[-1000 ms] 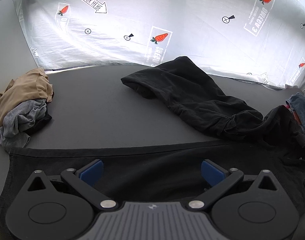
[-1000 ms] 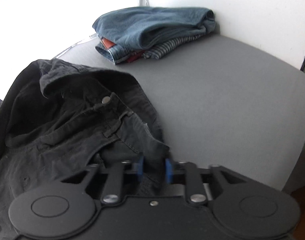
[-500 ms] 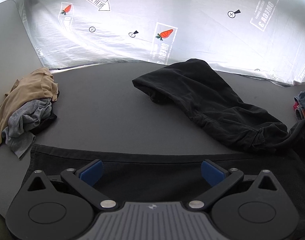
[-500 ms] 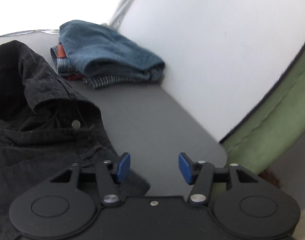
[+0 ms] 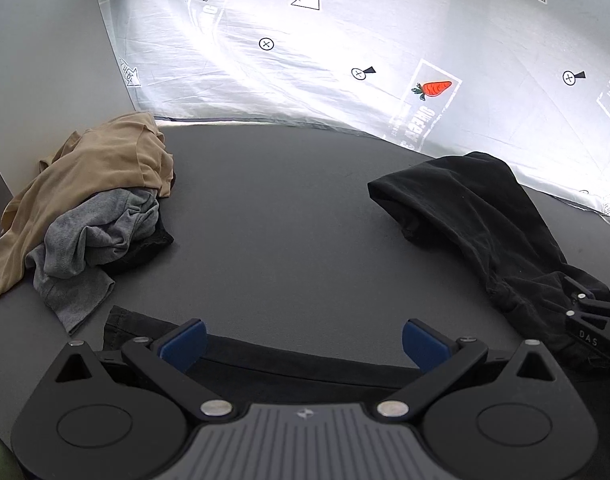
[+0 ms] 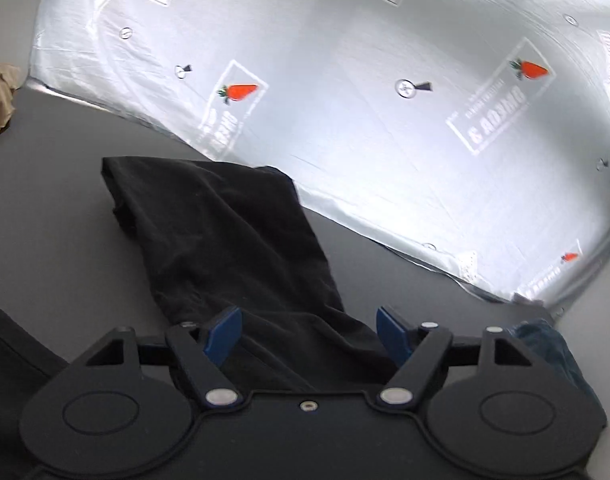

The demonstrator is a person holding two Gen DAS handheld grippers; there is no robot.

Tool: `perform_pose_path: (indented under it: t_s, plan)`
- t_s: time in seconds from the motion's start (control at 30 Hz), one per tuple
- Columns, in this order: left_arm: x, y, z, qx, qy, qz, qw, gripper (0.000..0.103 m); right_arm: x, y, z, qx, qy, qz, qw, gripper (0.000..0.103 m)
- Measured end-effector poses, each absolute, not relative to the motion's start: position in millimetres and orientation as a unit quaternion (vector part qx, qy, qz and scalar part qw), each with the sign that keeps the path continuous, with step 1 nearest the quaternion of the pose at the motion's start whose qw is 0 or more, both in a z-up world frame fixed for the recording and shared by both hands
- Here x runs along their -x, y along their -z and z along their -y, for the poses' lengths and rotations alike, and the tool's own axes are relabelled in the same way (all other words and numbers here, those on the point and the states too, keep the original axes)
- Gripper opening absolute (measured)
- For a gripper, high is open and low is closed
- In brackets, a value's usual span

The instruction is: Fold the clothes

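Black trousers lie spread on the grey table. One leg (image 5: 477, 216) runs away toward the back sheet in the left wrist view; the other leg (image 5: 289, 364) stretches flat across the near edge under my left gripper (image 5: 303, 341), which is open and holds nothing. In the right wrist view the far leg (image 6: 225, 236) lies straight ahead. My right gripper (image 6: 309, 332) hovers open over its near part, fabric between the blue pads but not pinched. The right gripper (image 5: 601, 312) also shows at the right edge of the left wrist view.
A heap of tan and grey clothes (image 5: 89, 208) sits at the table's left. A folded denim item (image 6: 545, 344) lies by my right gripper. A white sheet with carrot prints (image 5: 385, 60) backs the grey table (image 5: 273, 232).
My right gripper let go of the trouser waistband, opened and swung left to face the far leg. My left gripper stayed open and turned leftward along the near leg.
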State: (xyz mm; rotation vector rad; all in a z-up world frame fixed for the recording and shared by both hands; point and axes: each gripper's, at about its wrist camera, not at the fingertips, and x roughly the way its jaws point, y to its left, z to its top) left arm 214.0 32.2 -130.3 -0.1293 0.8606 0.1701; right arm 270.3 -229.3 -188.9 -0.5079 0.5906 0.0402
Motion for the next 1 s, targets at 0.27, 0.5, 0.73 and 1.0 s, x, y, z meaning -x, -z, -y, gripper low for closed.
perform_pose_path:
  t_s: [0.27,0.5,0.73,1.0]
  plan:
    - [-291,155,-68,0.115,-0.054,-0.429,0.894,0.103,-347,252,99,0.428,-0.11,-0.257,0.86,0.076]
    - [-358,167,-54,0.106,0.015,-0.425,0.899,0.102,-393,246,112,0.412,-0.092,-0.296,0.857,0.004]
    - [-386,181,19,-0.005,0.127,-0.399,0.908,0.101,-377,161,162,0.302,-0.075,-0.255,0.915,0.003]
    - [-421,204,104,-0.128,0.093,-0.357,0.921,0.063,-362,128,200,0.263,-0.057,-0.234,0.934,0.002]
